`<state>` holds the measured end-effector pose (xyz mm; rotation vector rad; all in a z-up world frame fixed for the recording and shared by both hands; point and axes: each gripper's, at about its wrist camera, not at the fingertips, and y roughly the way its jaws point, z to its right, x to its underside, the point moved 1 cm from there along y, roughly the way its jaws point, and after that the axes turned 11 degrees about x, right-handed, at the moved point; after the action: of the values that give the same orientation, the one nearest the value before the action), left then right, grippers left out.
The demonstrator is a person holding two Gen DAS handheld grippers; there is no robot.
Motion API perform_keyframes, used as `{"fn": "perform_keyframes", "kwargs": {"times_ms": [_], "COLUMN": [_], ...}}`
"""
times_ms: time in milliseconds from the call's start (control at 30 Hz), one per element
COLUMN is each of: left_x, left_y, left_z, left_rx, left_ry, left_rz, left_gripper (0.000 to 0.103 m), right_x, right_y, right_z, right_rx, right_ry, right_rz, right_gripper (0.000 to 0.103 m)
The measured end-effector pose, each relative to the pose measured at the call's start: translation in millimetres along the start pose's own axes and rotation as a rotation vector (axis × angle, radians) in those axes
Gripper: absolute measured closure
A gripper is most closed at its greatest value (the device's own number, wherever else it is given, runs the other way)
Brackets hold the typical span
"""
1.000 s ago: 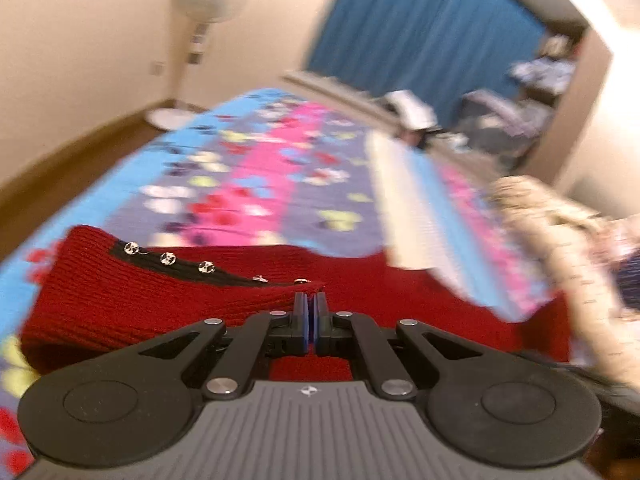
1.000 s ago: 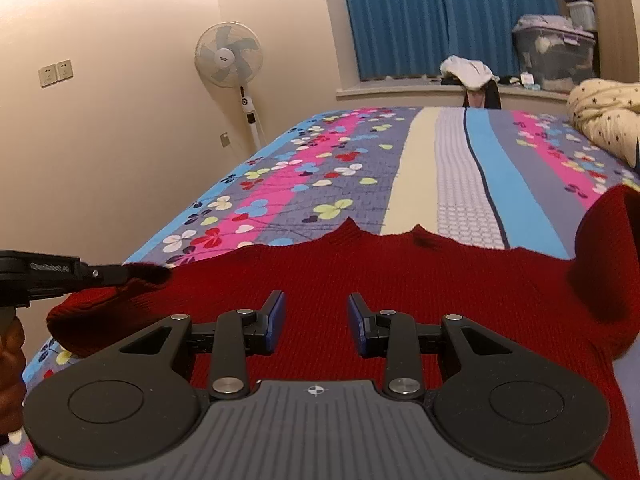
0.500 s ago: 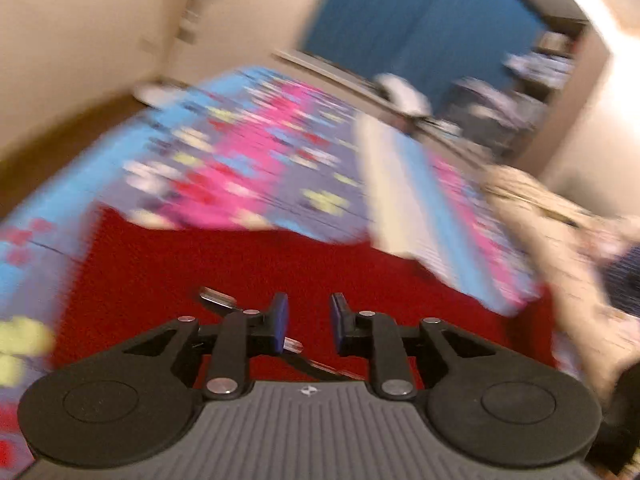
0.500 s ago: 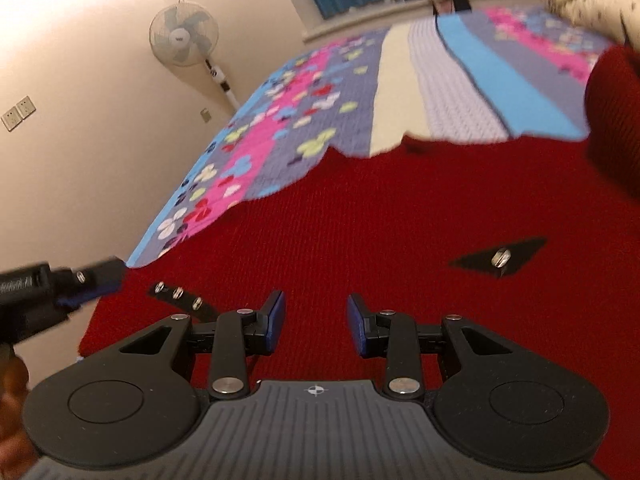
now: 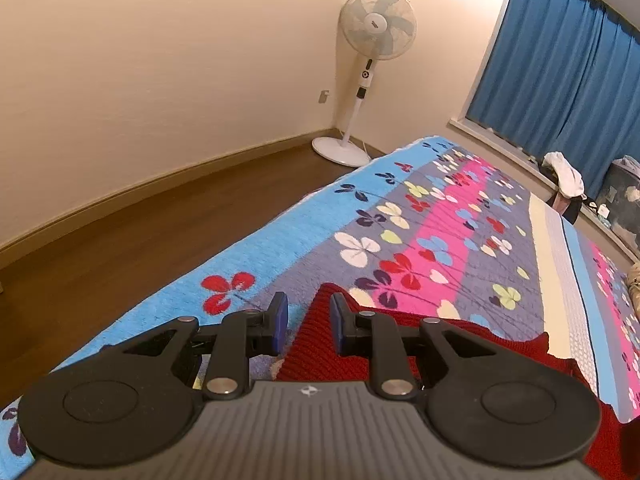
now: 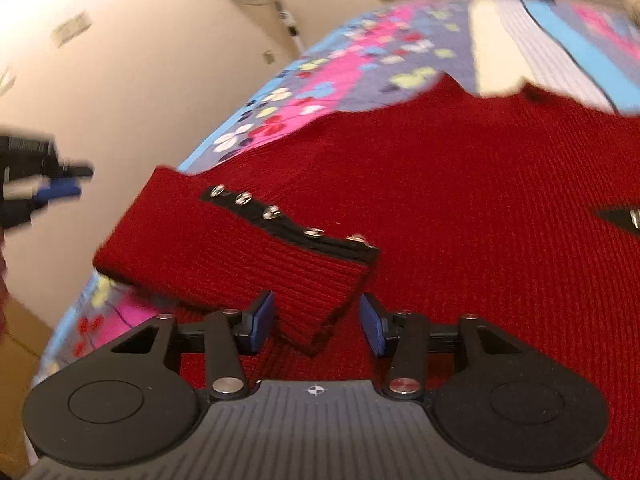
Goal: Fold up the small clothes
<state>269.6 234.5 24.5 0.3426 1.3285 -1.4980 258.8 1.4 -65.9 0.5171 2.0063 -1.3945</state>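
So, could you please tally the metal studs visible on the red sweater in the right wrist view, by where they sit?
Studs on the folded sleeve's black strip: 5
Studs on the black triangle at the right edge: 1
Total: 6

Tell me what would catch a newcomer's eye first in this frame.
The red knit sweater spread on the flowered bedspread, its sleeve with a row of silver studs folded across the body. The sleeve's cuff lies between the open right gripper jaws. A standing fan occupies the corner.
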Motion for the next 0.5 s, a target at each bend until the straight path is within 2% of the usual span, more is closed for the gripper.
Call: {"fn": "perform_keyframes", "kwargs": {"times_ms": [33, 67, 133, 300, 400, 500], "left_x": [-0.2, 1.5, 0.5, 1.6, 3.7, 12.5], "left_y": [-1.7, -3.0, 1.3, 0.6, 1.9, 8.3], "left_z": [-1.6, -1.7, 1.0, 4.8, 11.3, 24.1], "left_rx": [0.001, 0.002, 0.005, 0.022, 0.044, 0.103], "left_ry": [0.004, 0.01, 0.019, 0.03, 0.057, 0.098], "left_rz": [0.003, 0.007, 0.014, 0.031, 0.027, -0.023], "left_gripper": [0.079, 0.079, 0.079, 0.079, 0.079, 0.079], "right_x": [0.4, -0.9, -5.8, -49.3, -77.3, -90.8], "right_y": [0.4, 1.1, -2.6, -44.6, -60.7, -57.9], "right_z": [-4.2, -5.6, -3.3, 29.1, 75.9, 145.8], "right_rx": [0.012, 0.02, -0.014, 0.014, 0.136, 0.324], "right_ry": [-0.029, -0.046, -0.032, -0.004, 0.027, 0.133], "right_rz": [0.016, 0.033, 0.05, 0.23, 0.282, 0.238], "right_gripper": [0.068, 0.093, 0.094, 0.095, 0.095, 0.095]}}
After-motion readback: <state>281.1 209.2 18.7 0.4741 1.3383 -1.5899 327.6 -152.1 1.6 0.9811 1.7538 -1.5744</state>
